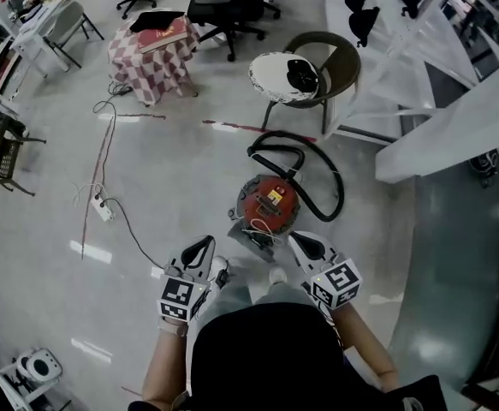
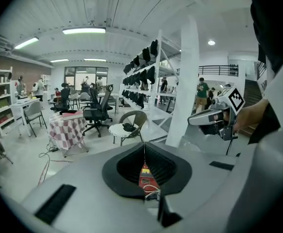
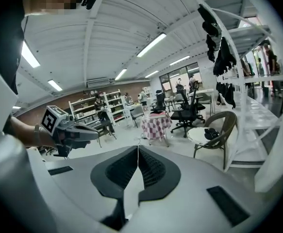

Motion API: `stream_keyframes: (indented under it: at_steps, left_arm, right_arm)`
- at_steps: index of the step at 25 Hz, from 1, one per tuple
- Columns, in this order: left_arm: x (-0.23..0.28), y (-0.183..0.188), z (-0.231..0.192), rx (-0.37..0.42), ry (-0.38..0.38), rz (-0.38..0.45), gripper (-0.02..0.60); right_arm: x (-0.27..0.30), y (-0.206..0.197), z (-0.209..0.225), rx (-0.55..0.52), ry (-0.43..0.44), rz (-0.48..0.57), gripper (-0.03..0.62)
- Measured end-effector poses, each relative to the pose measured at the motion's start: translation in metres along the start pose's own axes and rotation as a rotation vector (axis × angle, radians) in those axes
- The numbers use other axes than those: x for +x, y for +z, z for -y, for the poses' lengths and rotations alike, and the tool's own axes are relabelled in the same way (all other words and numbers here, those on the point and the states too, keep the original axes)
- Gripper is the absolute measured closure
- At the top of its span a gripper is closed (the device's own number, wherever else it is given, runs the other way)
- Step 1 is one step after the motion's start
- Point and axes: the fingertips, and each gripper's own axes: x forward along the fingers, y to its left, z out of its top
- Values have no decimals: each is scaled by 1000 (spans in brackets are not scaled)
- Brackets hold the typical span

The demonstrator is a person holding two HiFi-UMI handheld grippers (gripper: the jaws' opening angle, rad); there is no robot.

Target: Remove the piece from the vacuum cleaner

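Vacuum cleaner [image 1: 269, 204], red and round, stands on the floor [image 1: 163, 178] directly ahead of the person, with its black hose [image 1: 322, 174] looping behind and to its right. A grey part [image 1: 253, 238] projects from its near side, with a thin white cord lying across it. Left gripper [image 1: 199, 247] and right gripper [image 1: 304, 243] hang side by side above the floor, just short of the cleaner and touching nothing. In the left gripper view the jaws are pressed together and empty, and the red body shows below them through the opening behind the tips. In the right gripper view the jaws likewise meet along one line and hold nothing. Beyond the cleaner stand a brown chair [image 1: 317, 71] and, further left, a bench with a checked cloth [image 1: 151, 58]. A power strip [image 1: 102, 208] lies on the floor to the left.
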Motion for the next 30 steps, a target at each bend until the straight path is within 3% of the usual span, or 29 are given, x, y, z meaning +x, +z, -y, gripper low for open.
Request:
stream_keyframes:
  at_steps: [6, 15, 23, 30]
  left_arm:
    - [32, -27, -17, 34, -152, -81, 561]
    - [85, -92, -9, 100, -347, -173, 561]
    - [139, -175, 2, 118, -457, -284, 560]
    - [190, -238, 4, 166, -528, -352, 558]
  right_arm:
    - [17, -28, 6, 38, -115, -64, 565]
    - [46, -103, 17, 92, -211, -158, 565]
    - [78, -198, 31, 138, -237, -276, 565]
    - [120, -271, 53, 183, -239, -318, 563]
